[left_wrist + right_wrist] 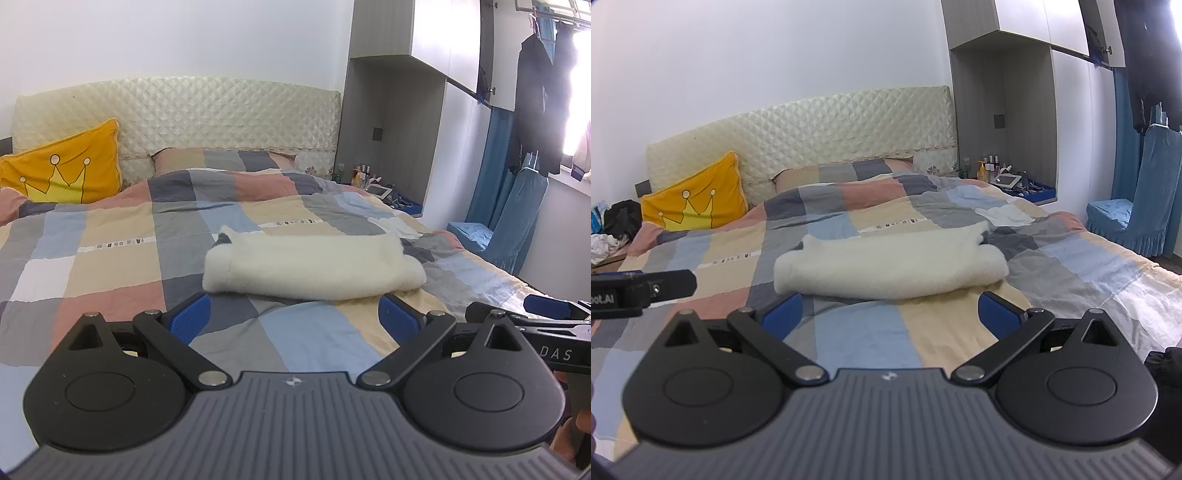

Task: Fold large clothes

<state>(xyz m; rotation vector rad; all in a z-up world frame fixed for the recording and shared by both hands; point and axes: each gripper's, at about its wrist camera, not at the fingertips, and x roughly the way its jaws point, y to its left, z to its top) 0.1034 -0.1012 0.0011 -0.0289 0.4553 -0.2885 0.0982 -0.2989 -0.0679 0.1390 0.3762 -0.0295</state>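
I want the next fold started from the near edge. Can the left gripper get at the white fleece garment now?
Probably yes: the left gripper is open, the white fleece garment lies just ahead on the checked quilt, and nothing sits between them.

A big, soft, fluffy white piece of clothing (314, 267) (890, 264) lies folded up into a long, thick bundle on the checked bed cover (110, 240) (849, 332), stretched from 9 o'clock to 3 o'clock, with its rounded fold on the near side and one corner poking up at 10 o'clock.
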